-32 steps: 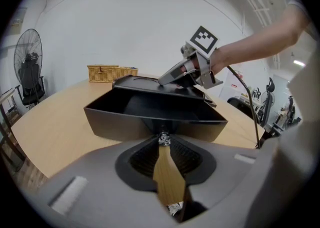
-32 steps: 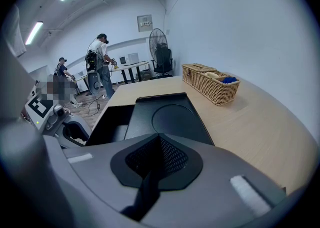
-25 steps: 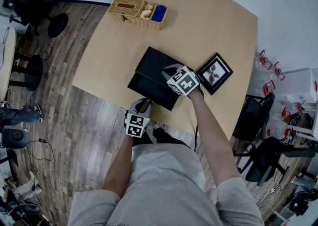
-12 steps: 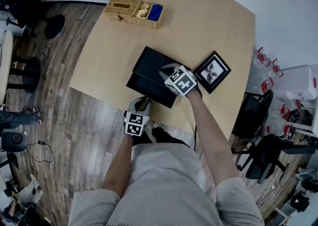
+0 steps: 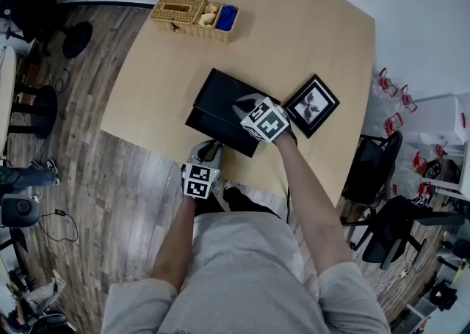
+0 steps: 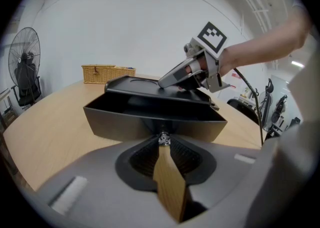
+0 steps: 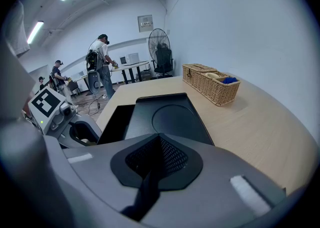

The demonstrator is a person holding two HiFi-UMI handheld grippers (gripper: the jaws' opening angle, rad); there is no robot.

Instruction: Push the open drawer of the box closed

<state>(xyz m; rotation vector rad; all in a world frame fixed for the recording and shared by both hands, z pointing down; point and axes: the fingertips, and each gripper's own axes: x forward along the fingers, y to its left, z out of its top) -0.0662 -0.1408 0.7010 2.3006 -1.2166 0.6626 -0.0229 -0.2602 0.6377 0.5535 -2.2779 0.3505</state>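
Wood-plank flooring (image 5: 110,178) surrounds a pale wooden table (image 5: 316,39), and a black standing fan (image 6: 22,66) rises beyond the table's far left side. Toward the far left of the tabletop sits a wicker basket (image 5: 194,17), with something blue in its right compartment. Nearer the person lies the black box (image 5: 220,94), its drawer (image 6: 150,122) pulled out toward the table's near edge, so the dark hollow inside shows from above. The left gripper (image 6: 162,141) sits low at that near edge, jaws closed together, their tips right up against a small metal knob (image 6: 163,138) in the middle of the drawer front. The right gripper (image 7: 159,137) reaches over the box from the right with its jaws pressed shut and nothing between them, tips resting on the flat lid, which bears a faint circular imprint. Just right of the box, apart from it, a black picture frame (image 5: 312,105) lies flat and turned at an angle. Dark office chairs (image 5: 374,171) stand on the floor past the table's right edge.
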